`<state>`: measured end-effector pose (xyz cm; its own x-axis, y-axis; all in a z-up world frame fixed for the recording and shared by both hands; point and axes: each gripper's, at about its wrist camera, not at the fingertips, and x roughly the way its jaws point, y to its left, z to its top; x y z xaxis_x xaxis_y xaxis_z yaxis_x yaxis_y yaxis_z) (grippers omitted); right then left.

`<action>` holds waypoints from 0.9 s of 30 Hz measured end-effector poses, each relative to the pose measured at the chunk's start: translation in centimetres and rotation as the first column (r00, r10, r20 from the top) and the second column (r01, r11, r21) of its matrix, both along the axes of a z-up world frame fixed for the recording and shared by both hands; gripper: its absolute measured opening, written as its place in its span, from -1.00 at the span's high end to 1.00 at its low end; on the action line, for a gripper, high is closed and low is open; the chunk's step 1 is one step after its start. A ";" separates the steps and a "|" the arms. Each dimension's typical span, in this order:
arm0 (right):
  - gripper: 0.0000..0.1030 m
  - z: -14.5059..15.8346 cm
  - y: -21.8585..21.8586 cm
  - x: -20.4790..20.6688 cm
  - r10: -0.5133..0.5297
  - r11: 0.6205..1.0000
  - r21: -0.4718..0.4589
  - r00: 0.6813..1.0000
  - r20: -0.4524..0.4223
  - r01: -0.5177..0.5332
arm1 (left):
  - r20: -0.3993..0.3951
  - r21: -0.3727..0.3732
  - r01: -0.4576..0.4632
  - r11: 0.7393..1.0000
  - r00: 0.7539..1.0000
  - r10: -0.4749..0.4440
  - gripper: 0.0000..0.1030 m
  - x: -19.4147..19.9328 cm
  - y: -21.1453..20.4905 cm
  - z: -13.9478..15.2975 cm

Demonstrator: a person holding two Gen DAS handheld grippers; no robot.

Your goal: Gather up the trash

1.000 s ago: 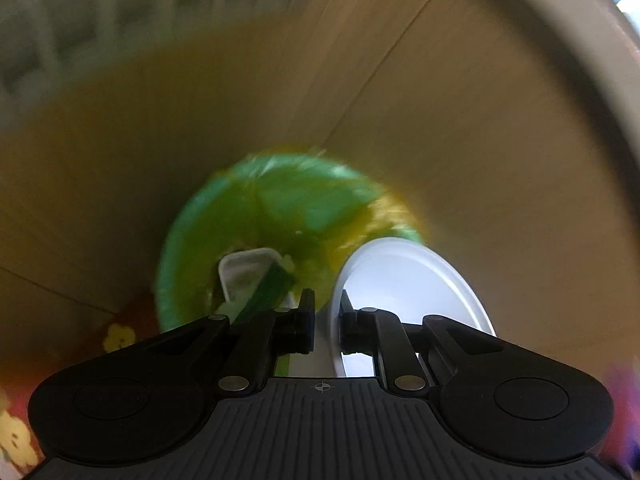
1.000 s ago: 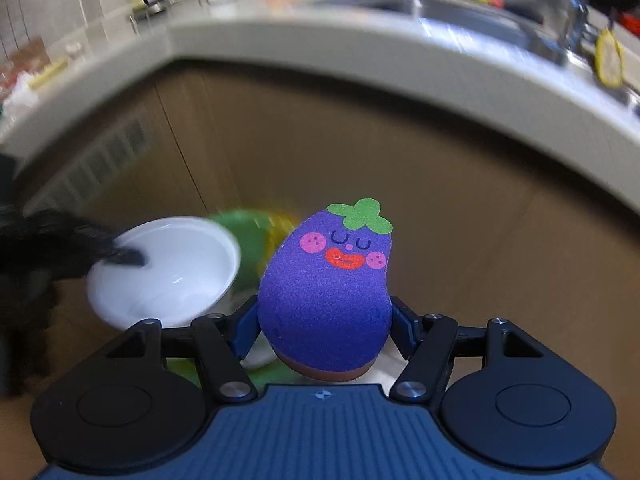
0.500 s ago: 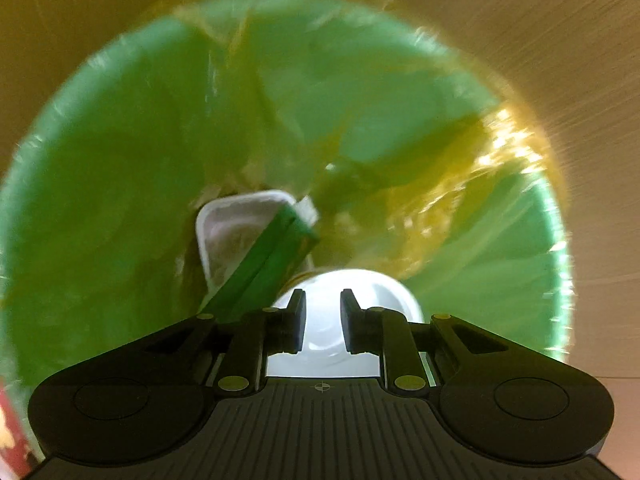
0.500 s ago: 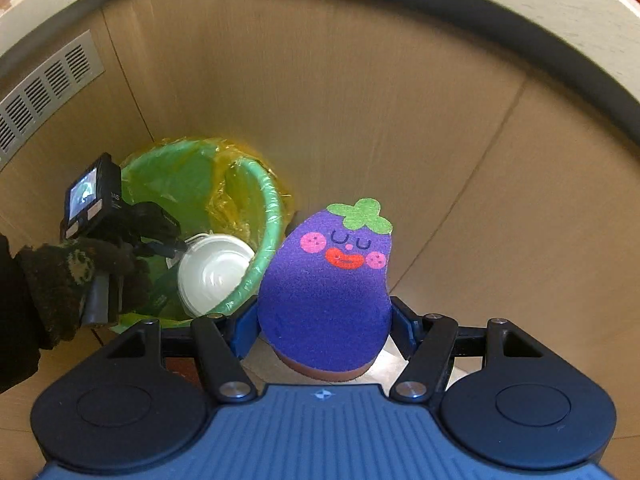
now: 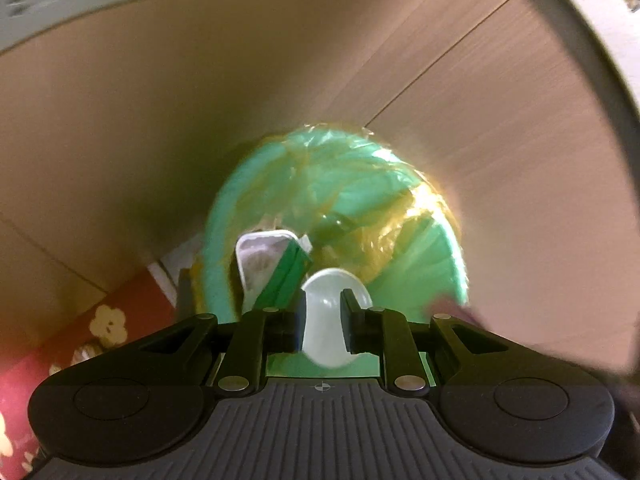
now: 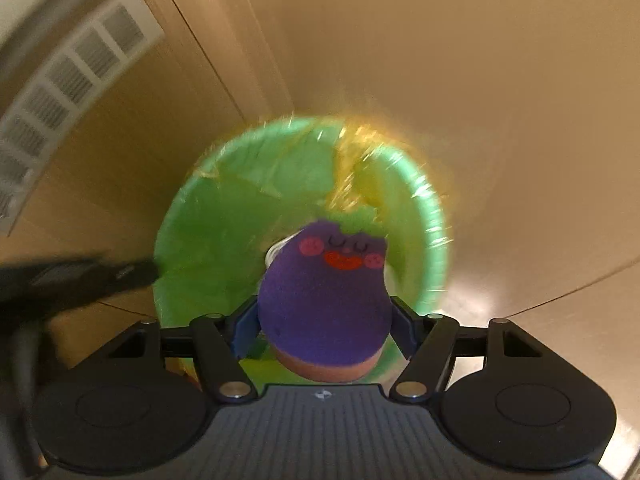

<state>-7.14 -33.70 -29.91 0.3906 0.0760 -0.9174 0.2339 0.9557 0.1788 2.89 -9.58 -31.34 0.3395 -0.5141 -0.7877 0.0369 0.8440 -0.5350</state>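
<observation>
1. Released since a second ago, the white bowl [image 5: 329, 312] now lies inside the green bin [image 5: 440, 240] beside a white tray [image 5: 260, 256]; that piece reads as collected.
2. Pulled back above the bin, the left hand-held gripper [image 5: 322, 326] points steeply down, jaws slightly spread and empty.
3. Lowered over the bin, the right hand-held gripper [image 6: 324, 330] pinches the purple eggplant sponge [image 6: 326, 304], not yet dropped.

We look steeply down along each gripper at the bin [image 5: 340, 208] [image 6: 304, 208]: both wrist views hover near above it, sharing it and the cabinet doors [image 5: 200, 100] behind.
</observation>
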 end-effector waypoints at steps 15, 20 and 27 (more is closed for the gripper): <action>-0.31 8.9 1.2 -0.5 -0.161 0.987 -0.011 0.986 0.043 0.162 | 0.138 -0.048 -0.001 0.999 0.990 0.008 0.59 -3.2 7.9 10.7; -0.31 16.0 6.2 -0.2 -0.016 0.997 -0.078 0.988 0.153 0.028 | 0.279 -0.024 0.013 1.000 0.960 -0.006 0.59 -3.9 10.0 20.4; -0.36 24.6 14.7 3.9 0.200 0.979 -0.114 0.922 0.331 -0.171 | 0.420 0.112 -0.202 0.973 0.897 0.137 0.59 -2.9 16.2 29.8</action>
